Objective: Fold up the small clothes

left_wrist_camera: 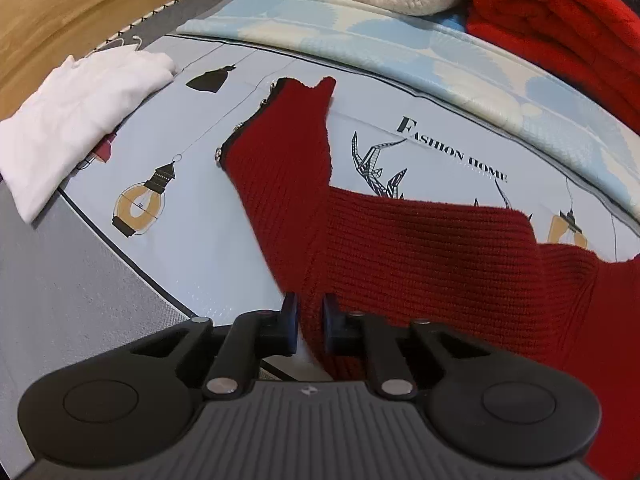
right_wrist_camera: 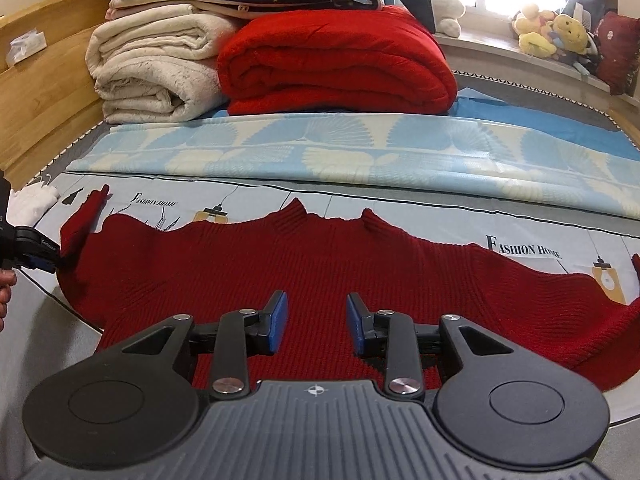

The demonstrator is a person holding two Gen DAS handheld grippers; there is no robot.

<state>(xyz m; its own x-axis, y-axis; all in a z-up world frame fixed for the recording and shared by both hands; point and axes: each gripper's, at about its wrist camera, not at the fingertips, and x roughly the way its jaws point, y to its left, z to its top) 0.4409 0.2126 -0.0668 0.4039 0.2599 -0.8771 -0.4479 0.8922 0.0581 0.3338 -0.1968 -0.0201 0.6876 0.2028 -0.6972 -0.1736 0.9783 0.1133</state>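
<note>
A dark red knitted sweater (right_wrist_camera: 320,264) lies spread flat on a pale printed sheet (right_wrist_camera: 400,208), collar toward the far side. In the left wrist view its sleeve (left_wrist_camera: 288,152) runs away from me, folded over beside the body. My left gripper (left_wrist_camera: 310,312) is shut on the sweater's edge, with red knit pinched between its pads. It also shows at the left edge of the right wrist view, where the left gripper (right_wrist_camera: 40,258) holds that sleeve. My right gripper (right_wrist_camera: 317,316) hovers open over the sweater's lower body, with nothing between its blue pads (right_wrist_camera: 280,316).
A folded white garment (left_wrist_camera: 76,116) lies on the sheet's left side. A folded red blanket (right_wrist_camera: 336,60) and a cream blanket (right_wrist_camera: 152,76) are stacked at the back, past a blue patterned mat (right_wrist_camera: 360,148). A wooden bed frame (right_wrist_camera: 40,92) runs along the left. Plush toys (right_wrist_camera: 552,36) sit far right.
</note>
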